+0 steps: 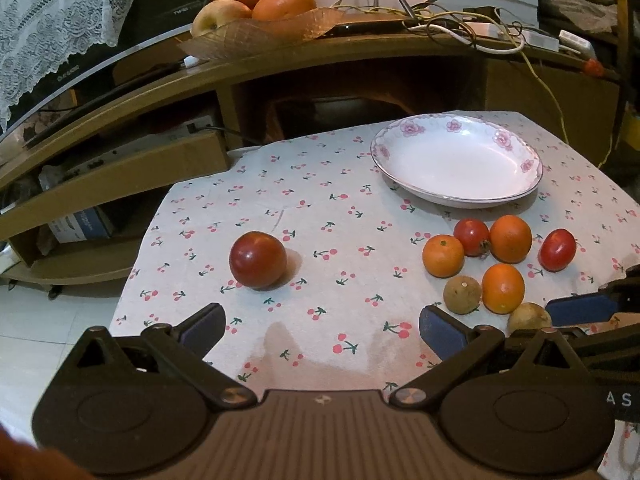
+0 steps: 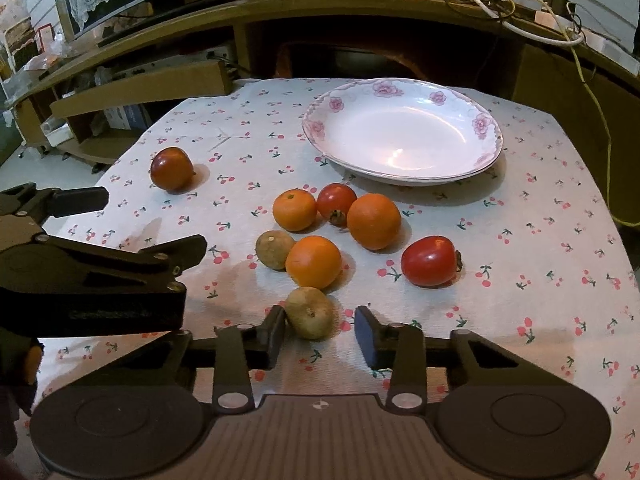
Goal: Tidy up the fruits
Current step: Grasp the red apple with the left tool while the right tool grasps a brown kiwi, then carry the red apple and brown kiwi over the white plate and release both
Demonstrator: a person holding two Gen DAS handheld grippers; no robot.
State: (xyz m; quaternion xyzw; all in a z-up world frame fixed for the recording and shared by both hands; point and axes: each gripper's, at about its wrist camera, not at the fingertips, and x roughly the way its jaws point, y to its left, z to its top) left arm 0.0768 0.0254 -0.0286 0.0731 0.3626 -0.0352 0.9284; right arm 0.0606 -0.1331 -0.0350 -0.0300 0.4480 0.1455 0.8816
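Currently, by item:
Left gripper [image 1: 320, 326]: jaws wide apart, holding nothing, over the near table edge; lone tomato [image 1: 258, 260] lies ahead of it, well apart from the other fruit.
Right gripper [image 2: 320, 330]: jaws apart, straddling a brown fruit [image 2: 309, 312]; left finger [image 2: 274, 330] touching or just beside it, can't tell which.
Fruit cluster: three oranges [image 2: 314, 261], two tomatoes [image 2: 429, 260], second brown fruit [image 2: 273, 249], bunched just in front of the plate [image 2: 486, 152].
Plate: white, pink flowers, at the far table edge, nothing in it.
Hidden: near brown fruit half cut off in left view.
Writing: "AS" on right gripper body, rest cut off; embossed text on left gripper's side unreadable.
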